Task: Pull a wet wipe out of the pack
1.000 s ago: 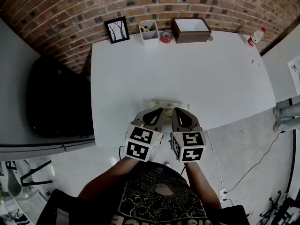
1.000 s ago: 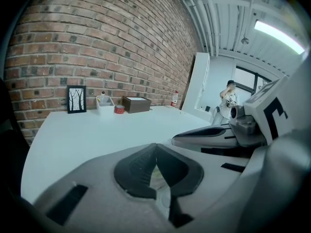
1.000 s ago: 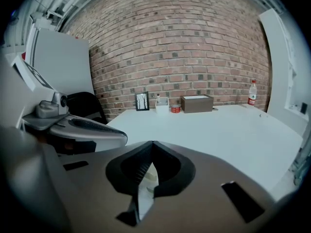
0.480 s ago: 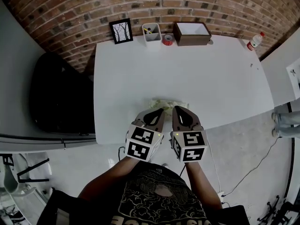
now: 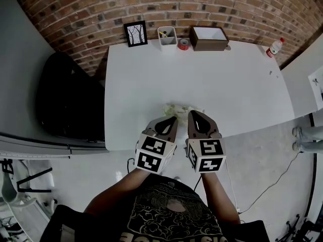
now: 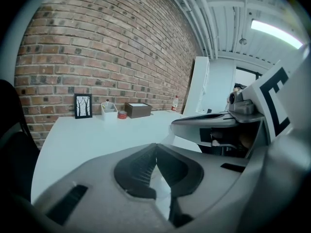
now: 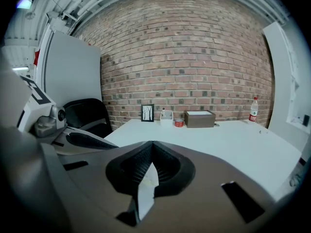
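The wet wipe pack [image 5: 182, 108] lies at the near edge of the white table [image 5: 227, 74], with the left gripper [image 5: 173, 119] at its left end and the right gripper [image 5: 193, 113] at its right end, both tips touching or just above it. In each gripper view the jaws are drawn together at the tips, and a pale strip shows in the slot behind them; whether it is wipe or pack cannot be told. Along the table's far edge, against the brick wall [image 5: 212, 4], stand a framed picture [image 5: 136, 34], a small white holder [image 5: 167, 36], a red tape roll [image 5: 183, 44], a brown box [image 5: 208, 37] and, well to the right, a bottle [image 5: 275, 47]
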Motion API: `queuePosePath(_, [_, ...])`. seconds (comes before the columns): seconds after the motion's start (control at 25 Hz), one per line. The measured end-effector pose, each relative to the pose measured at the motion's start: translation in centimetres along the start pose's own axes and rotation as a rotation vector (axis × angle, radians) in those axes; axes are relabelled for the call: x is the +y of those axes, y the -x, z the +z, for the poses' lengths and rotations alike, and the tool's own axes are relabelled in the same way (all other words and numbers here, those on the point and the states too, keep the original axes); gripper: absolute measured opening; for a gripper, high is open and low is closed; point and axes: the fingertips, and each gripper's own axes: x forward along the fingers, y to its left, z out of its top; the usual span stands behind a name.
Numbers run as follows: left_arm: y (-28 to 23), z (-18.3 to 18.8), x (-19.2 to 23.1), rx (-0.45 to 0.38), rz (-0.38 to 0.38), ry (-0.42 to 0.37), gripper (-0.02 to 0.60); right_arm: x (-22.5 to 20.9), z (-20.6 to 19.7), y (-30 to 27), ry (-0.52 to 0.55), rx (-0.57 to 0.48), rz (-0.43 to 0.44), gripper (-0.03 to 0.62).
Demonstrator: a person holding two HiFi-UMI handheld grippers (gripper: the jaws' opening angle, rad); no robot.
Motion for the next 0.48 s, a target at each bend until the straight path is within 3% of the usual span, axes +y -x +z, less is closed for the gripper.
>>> queuePosePath(0.48, [2.0,-0.1,-2.0,-0.034,0.031,0.004,0.012,0.5,1.2,2.7,0.040,-0.050,0.009,0.015])
